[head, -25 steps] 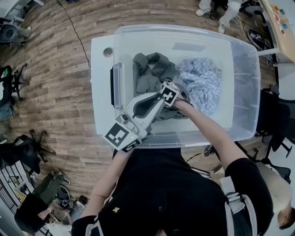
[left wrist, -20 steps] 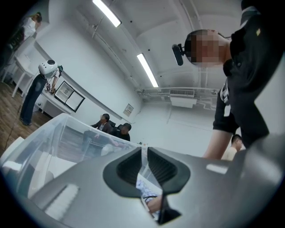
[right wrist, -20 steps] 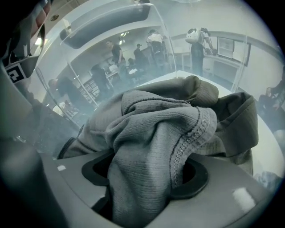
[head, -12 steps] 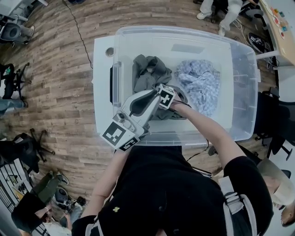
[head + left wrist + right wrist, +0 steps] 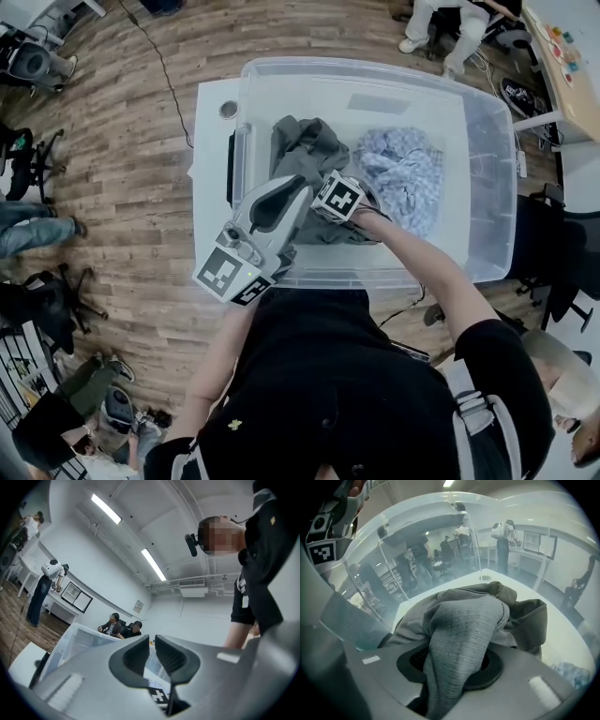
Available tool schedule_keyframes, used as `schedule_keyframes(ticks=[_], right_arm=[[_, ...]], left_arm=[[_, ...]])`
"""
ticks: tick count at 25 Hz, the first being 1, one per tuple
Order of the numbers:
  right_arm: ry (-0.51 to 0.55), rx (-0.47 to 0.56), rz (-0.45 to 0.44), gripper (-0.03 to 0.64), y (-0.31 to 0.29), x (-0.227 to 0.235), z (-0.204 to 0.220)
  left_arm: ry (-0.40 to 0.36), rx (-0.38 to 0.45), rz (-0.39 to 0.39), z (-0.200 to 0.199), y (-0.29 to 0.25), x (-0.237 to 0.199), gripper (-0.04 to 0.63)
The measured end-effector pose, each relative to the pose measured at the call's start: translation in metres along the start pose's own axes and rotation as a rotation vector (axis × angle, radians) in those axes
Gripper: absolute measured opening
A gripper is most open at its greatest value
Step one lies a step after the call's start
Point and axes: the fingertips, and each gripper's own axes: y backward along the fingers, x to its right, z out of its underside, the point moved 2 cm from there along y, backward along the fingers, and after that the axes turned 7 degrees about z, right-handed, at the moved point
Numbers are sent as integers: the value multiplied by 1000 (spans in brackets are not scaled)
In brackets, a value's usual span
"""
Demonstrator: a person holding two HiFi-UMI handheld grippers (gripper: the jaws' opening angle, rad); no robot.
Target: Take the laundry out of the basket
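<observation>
The clear plastic bin [image 5: 492, 187] is sitting on the white desk [image 5: 211, 141], holding a grey sweatshirt [image 5: 305, 150] and, just beside it, a crumpled blue patterned shirt [image 5: 408, 178]. The right hand-held gripper [image 5: 451, 662], whose jaws have just been closing, is pinching a fold of the grey sweatshirt inside the bin. The left hand-held gripper [image 5: 152, 644] is hovering with its jaws narrowly apart, gripping nothing.
</observation>
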Motion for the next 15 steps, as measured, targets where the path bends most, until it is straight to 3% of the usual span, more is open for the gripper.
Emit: schedule_keyframes(ticks=[8,15], right_arm=[[-66,121,37,144,40,11,-28],[-166,297,82,143,92,25,-67]], left_arm=[[-31,25,-14,-16,9,7,31],[-44,55,-36,-28,20,9,31]])
